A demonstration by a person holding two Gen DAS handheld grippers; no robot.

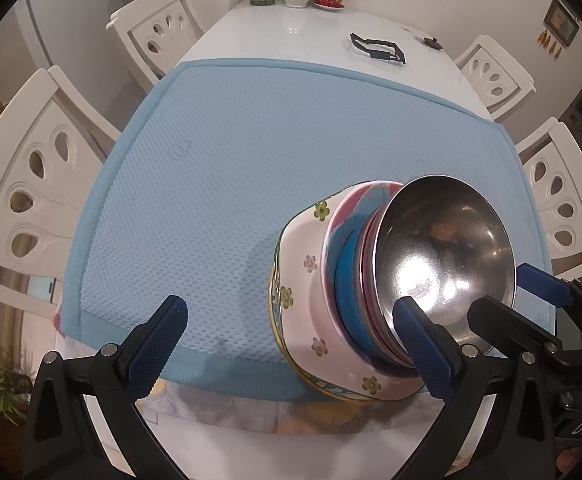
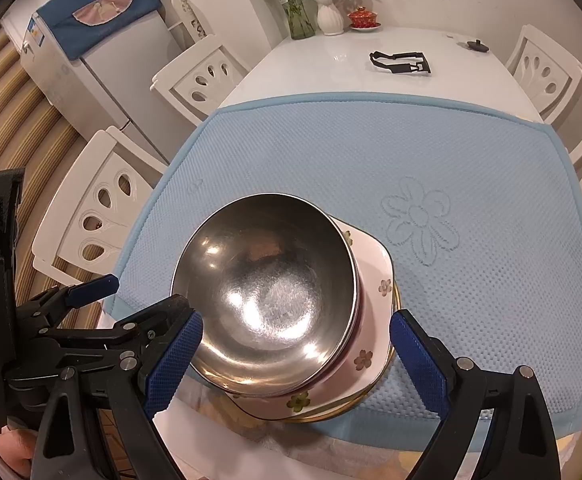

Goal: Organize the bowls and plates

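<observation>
White table (image 2: pixel 331 68) under a blue mat (image 2: pixel 471 168), with vases (image 2: pixel 329 16), red teacup (image 2: pixel 363 18), black strap (image 2: pixel 401 62).

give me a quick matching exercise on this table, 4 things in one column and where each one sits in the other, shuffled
Things:
1. steel bowl
2. flowered square plate
3. black strap
4. red lidded cup

Places:
A. on the bare white table beyond the blue mat
B. at the table's far end beside the white vase
C. top of the stack
D. near the bottom of the stack, under the bowls

Pairs: 1-C, 2-D, 3-A, 4-B
</observation>
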